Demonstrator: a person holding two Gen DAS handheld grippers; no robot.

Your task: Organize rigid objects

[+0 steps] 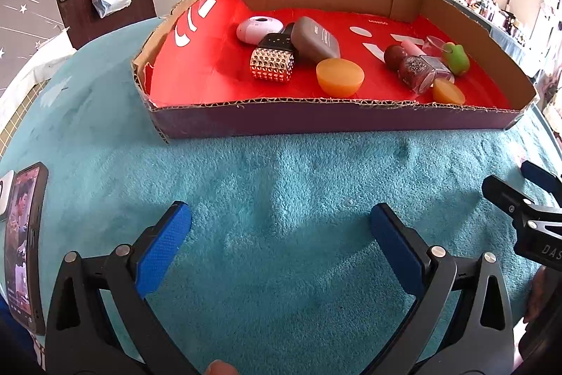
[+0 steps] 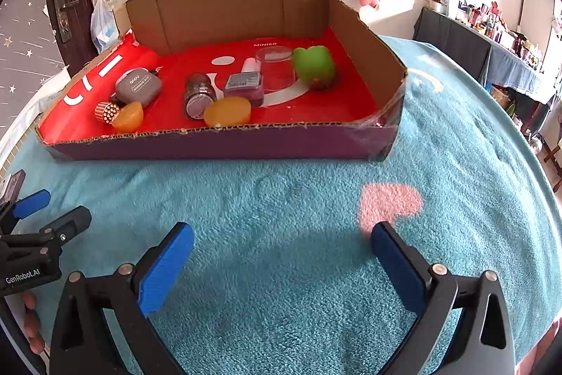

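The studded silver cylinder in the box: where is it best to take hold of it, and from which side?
Probably grip the studded silver cylinder across its two flat ends, coming from above. It lies on its side near the low front wall of the cardboard box, so the curved studded surface could roll or slip. The open left claw is nearer.
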